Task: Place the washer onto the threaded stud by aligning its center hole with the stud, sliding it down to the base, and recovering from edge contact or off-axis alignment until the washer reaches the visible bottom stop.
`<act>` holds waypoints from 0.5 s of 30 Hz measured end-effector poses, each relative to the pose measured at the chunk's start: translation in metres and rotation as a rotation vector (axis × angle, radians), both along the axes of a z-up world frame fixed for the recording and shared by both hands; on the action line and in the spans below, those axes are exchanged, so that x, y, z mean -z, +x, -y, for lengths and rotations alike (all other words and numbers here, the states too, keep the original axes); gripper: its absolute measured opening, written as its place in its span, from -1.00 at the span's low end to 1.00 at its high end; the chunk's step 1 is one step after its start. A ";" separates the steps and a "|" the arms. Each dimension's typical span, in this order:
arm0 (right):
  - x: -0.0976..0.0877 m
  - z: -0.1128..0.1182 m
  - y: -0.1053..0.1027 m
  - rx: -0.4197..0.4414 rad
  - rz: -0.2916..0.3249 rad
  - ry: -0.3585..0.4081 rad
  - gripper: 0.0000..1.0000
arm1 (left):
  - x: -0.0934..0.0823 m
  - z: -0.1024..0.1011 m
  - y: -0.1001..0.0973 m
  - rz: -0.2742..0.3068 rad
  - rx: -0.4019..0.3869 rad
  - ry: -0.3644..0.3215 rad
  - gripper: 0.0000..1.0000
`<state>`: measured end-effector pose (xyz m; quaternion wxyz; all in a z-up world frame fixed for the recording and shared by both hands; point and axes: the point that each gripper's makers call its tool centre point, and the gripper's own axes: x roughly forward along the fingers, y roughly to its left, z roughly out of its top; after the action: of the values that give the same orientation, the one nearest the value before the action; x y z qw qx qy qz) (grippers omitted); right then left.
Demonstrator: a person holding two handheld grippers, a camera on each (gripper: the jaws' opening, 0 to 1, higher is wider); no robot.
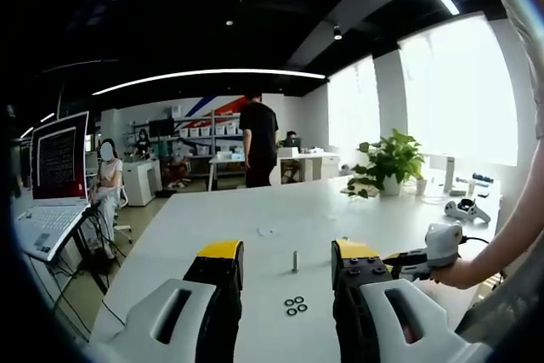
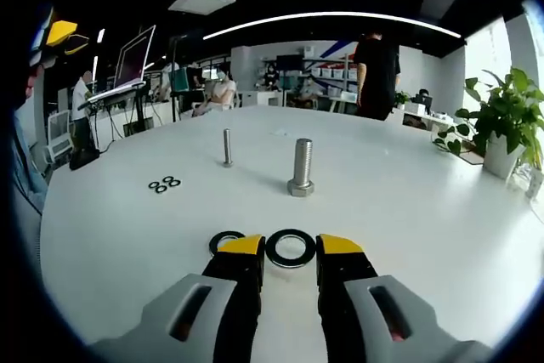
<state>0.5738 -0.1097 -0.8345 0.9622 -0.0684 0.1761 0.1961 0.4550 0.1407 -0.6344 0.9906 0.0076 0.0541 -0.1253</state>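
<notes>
A large black washer [image 2: 290,247] lies flat on the white table [image 2: 408,210], right between the yellow tips of my open right gripper [image 2: 291,254]. A second washer [image 2: 219,241] lies just left of it, half hidden by the left jaw. Beyond them the thick threaded stud [image 2: 301,167] stands upright on its hex base, bare. A thin stud [image 2: 227,147] stands further back, also seen as the thin stud [image 1: 295,261] ahead of my open left gripper [image 1: 287,265]. Three small washers [image 1: 295,305] lie in a cluster near it. The right gripper [image 1: 416,259] enters from the right, held by a hand.
A laptop [image 1: 51,176] sits on a stand off the table's left end. A potted plant [image 1: 391,159] and a white device [image 1: 466,208] stand at the far right of the table. People stand and sit in the office beyond.
</notes>
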 end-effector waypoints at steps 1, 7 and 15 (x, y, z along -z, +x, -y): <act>0.000 0.000 0.001 0.001 -0.002 0.000 -0.51 | 0.000 0.000 0.000 0.001 0.000 0.003 -0.20; -0.007 -0.003 0.004 -0.007 0.010 0.000 -0.51 | -0.001 0.001 0.002 0.003 0.003 0.003 -0.20; -0.018 -0.006 0.012 -0.008 0.031 0.009 -0.51 | -0.001 0.002 0.001 0.003 0.004 -0.002 -0.20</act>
<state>0.5857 -0.1042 -0.8167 0.9643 -0.0676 0.1601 0.1996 0.4564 0.1391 -0.6330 0.9905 0.0070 0.0523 -0.1272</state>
